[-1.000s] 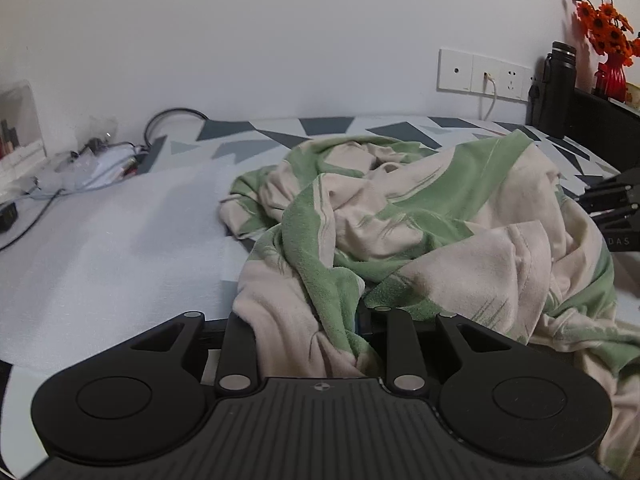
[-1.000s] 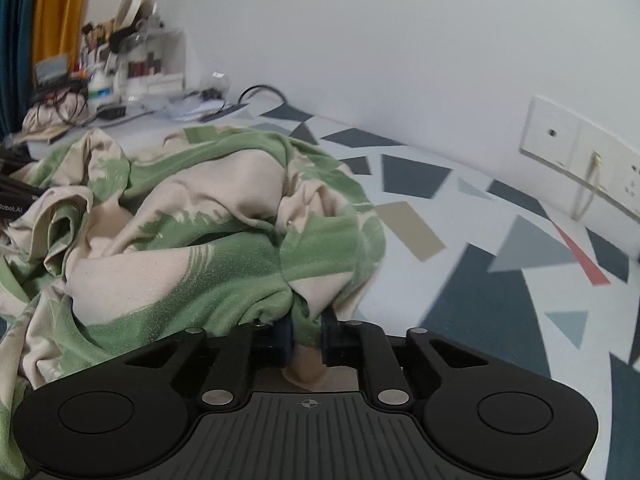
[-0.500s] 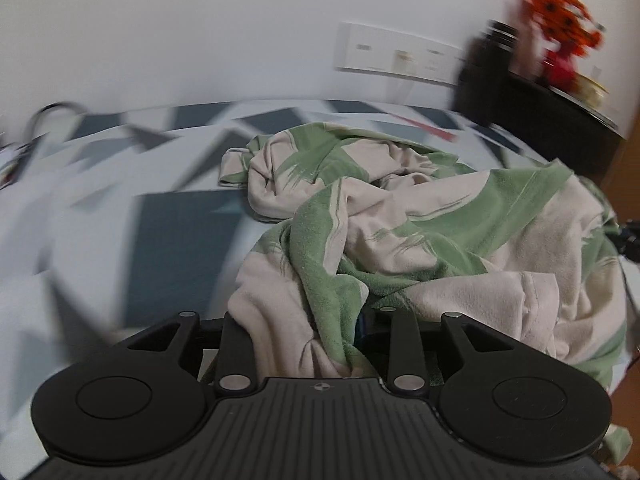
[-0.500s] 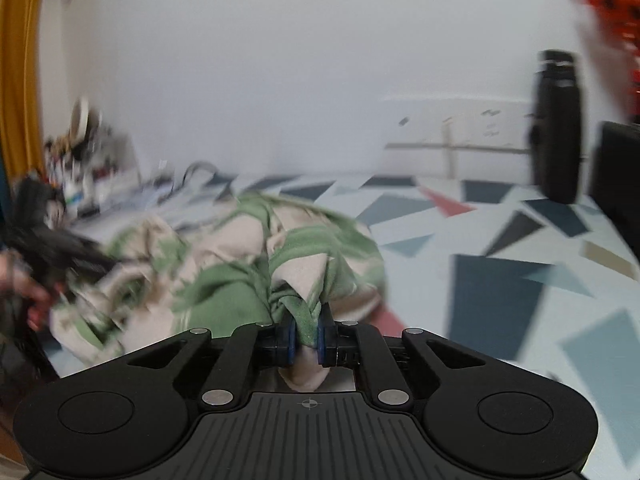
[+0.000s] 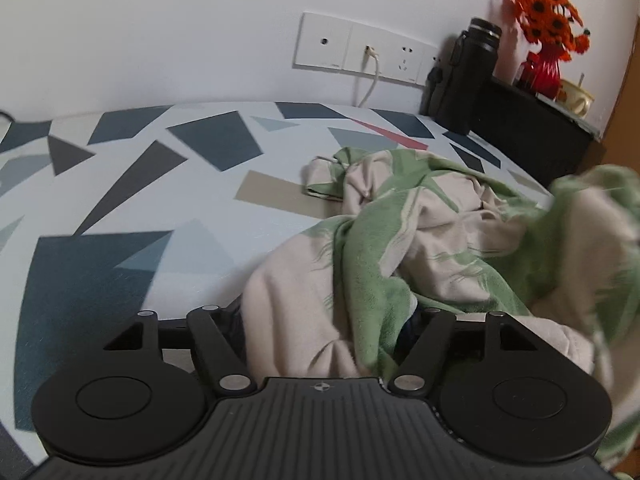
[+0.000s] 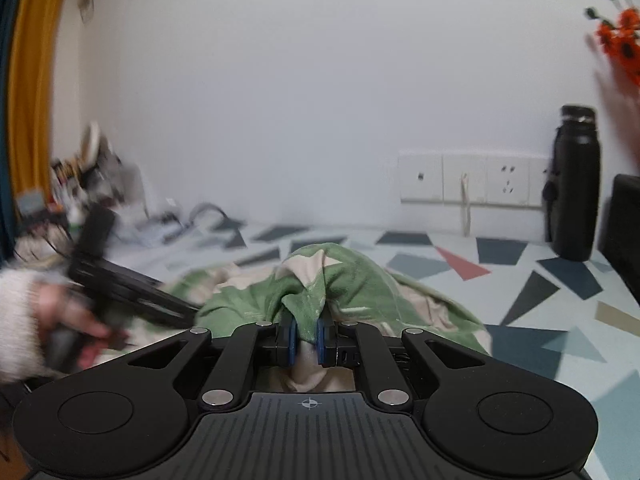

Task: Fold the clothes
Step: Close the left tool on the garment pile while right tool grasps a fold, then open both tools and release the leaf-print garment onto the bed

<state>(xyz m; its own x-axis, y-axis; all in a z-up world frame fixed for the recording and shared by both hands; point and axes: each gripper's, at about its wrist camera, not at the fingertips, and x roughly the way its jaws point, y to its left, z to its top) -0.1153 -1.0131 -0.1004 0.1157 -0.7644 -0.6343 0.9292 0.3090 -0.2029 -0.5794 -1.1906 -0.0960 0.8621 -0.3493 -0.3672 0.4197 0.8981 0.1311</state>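
My left claw [image 5: 324, 320] is half buried in the green-and-cream garment [image 5: 432, 240]. Its own view shows the linkage arms spread wide with cloth heaped between and over them, but the fingertips are covered, so I cannot tell whether that claw is pinching the fabric or merely lying under it. The garment lies crumpled on the bench [image 5: 160, 184], a surface patterned with grey, dark blue, tan and red shapes, and most of the heap sits to the right of that claw. Its far right edge is blurred.

My right claw [image 6: 307, 338] is plainly seen in its own view: the blue pads [image 6: 292, 340] are drawn close together with a bunched fold of the garment [image 6: 308, 300] clamped between them, green cloth rising above and cream cloth hanging below.

Only the right view shows my left hand [image 6: 60, 316], in a pale knitted sleeve [image 6: 16, 320], wrapped around the black handle of the other claw, all of it smeared. It also shows an orange curtain [image 6: 32, 80] and a blurred clutter of small things at the far left.

Only the left view shows the red vase [image 5: 540, 72] under the orange flowers [image 5: 548, 12] and a cup [image 5: 576, 96] on a dark cabinet [image 5: 532, 136]. Both views show the wall sockets [image 5: 360, 54] with a white cable [image 5: 370, 76] plugged in, and a black bottle [image 6: 574, 184] standing beside them.
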